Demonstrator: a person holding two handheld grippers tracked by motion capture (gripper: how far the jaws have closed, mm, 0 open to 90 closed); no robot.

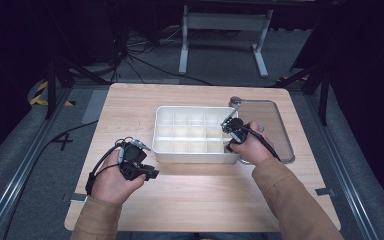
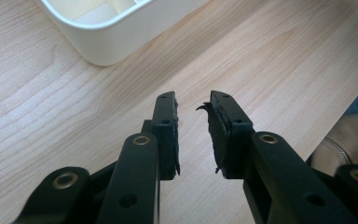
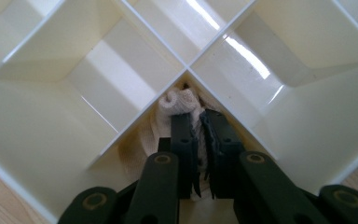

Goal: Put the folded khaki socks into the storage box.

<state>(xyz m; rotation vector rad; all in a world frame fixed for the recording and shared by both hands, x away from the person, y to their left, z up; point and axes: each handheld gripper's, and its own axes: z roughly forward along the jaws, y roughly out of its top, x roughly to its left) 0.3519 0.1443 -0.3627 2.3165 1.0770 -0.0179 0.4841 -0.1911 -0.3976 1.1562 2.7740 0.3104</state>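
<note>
**Cloth pinched inside a corner cell of the organiser**

Our right gripper (image 3: 198, 140) reaches down into a compartment of the white divided box (image 1: 162, 150) near its right-hand end, its jaws nearly together and clamped on a small white cloth (image 3: 177, 103) that sits bunched against the meeting of the dividers. We judge that the narrow cell forces this steep, straight-in approach. Our left gripper (image 2: 193, 135) rests on the worktop (image 2: 284, 56) just beside the box's near left corner, jaws apart and holding nothing, probably waiting.

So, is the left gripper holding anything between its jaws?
No, the left gripper stands open above the bare wooden table, with nothing between its jaws.
</note>
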